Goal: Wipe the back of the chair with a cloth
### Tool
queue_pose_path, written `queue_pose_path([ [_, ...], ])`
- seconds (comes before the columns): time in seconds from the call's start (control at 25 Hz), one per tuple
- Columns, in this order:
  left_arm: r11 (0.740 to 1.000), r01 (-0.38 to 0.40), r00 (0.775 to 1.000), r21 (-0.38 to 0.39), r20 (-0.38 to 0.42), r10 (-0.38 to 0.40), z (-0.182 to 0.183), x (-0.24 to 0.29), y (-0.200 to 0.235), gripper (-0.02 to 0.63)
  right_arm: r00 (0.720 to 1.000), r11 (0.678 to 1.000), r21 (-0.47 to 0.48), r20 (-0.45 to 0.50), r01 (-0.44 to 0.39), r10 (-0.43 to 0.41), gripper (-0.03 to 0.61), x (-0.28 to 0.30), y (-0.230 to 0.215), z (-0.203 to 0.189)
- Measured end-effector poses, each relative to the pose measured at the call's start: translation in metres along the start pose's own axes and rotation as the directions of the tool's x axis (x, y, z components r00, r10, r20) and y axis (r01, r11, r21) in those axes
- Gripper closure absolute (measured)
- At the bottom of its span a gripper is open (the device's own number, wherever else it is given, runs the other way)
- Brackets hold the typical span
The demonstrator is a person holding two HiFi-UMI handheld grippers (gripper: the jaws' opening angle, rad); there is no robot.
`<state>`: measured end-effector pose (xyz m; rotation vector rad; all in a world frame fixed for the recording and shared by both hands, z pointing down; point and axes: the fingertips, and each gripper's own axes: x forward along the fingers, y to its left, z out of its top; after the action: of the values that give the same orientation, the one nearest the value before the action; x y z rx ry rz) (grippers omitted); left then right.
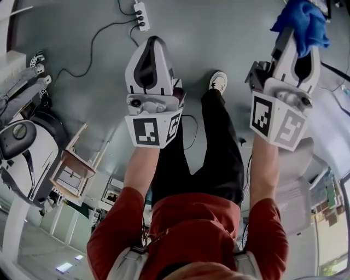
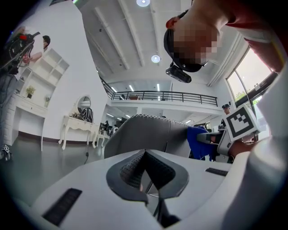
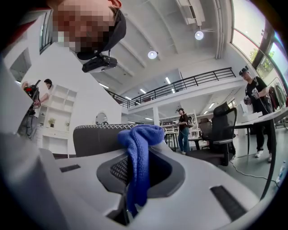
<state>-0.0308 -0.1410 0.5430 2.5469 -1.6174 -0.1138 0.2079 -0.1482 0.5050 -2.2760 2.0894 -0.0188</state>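
Observation:
My right gripper [image 1: 292, 34] is shut on a blue cloth [image 1: 304, 21], which bunches over its tip and hangs down between the jaws [image 3: 137, 155]. My left gripper [image 1: 154, 41] is shut and holds nothing; its fingers meet at a point [image 2: 144, 153]. Ahead of both grippers stands the grey chair back [image 2: 146, 134] with white stitching along its top edge. It sits just behind the cloth in the right gripper view [image 3: 94, 137]. In the left gripper view the right gripper and cloth [image 2: 200, 141] are at the chair back's right side. I cannot tell whether cloth and chair touch.
A power strip [image 1: 140, 13] with black cables lies on the grey floor. A small wooden chair [image 1: 74, 167] and bulky white equipment [image 1: 24, 142] stand at the left. A white dressing table [image 2: 77, 126], a black office chair [image 3: 223, 130] and standing people [image 3: 183, 130] are further off.

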Motion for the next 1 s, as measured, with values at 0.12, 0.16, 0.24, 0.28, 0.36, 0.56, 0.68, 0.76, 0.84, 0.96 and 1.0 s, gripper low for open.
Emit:
queue_pose_path([
  [0.12, 1.0, 0.002, 1.0, -0.007, -0.001, -0.002, 0.003, 0.002, 0.003, 0.601, 1.0, 1.0, -0.01, 0.005, 0.023, -0.023, 0.522, 0.013, -0.005, 0.004],
  [0.16, 1.0, 0.003, 1.0, -0.01, -0.003, -0.003, 0.003, 0.003, 0.005, 0.601, 1.0, 1.0, -0.013, 0.003, 0.026, -0.026, 0.522, 0.015, -0.004, 0.005],
  [0.24, 1.0, 0.004, 1.0, -0.013, -0.012, -0.005, 0.003, 0.003, 0.01, 0.601, 1.0, 0.999, -0.017, -0.005, 0.029, -0.029, 0.522, 0.015, 0.0, 0.004],
  [0.28, 1.0, 0.004, 1.0, -0.014, -0.015, -0.004, 0.002, 0.003, 0.012, 0.601, 1.0, 0.999, -0.018, -0.01, 0.028, -0.029, 0.522, 0.014, 0.002, 0.004],
  [0.36, 1.0, 0.004, 1.0, -0.017, -0.015, -0.004, 0.001, 0.003, 0.013, 0.601, 0.999, 0.999, -0.018, -0.016, 0.027, -0.028, 0.522, 0.012, 0.004, 0.003],
  [0.56, 0.999, -0.006, 1.0, -0.037, -0.02, 0.005, -0.002, 0.0, 0.029, 0.601, 0.999, 1.0, -0.009, -0.036, 0.001, -0.001, 0.522, 0.018, 0.034, -0.007],
  [0.68, 0.999, -0.015, 1.0, -0.04, -0.026, 0.014, -0.001, -0.006, 0.044, 0.601, 0.999, 1.0, -0.002, -0.039, -0.025, 0.025, 0.522, 0.024, 0.059, -0.009],
  [0.76, 0.999, -0.019, 1.0, -0.043, -0.021, 0.018, 0.002, -0.009, 0.053, 0.601, 0.998, 0.999, -0.002, -0.039, -0.043, 0.043, 0.522, 0.028, 0.075, -0.008],
  [0.84, 0.999, -0.026, 1.0, -0.041, -0.017, 0.025, 0.007, -0.011, 0.06, 0.601, 0.997, 0.998, 0.001, -0.039, -0.064, 0.064, 0.522, 0.033, 0.09, -0.005],
  [0.96, 0.999, -0.042, 0.999, -0.03, -0.023, 0.041, 0.01, -0.019, 0.072, 0.601, 0.995, 0.996, 0.009, -0.04, -0.094, 0.094, 0.522, 0.038, 0.113, -0.003],
  [1.0, 0.998, -0.048, 0.999, -0.028, -0.024, 0.048, 0.011, -0.022, 0.078, 0.601, 0.994, 0.995, 0.015, -0.04, -0.101, 0.102, 0.522, 0.039, 0.122, -0.004],
])
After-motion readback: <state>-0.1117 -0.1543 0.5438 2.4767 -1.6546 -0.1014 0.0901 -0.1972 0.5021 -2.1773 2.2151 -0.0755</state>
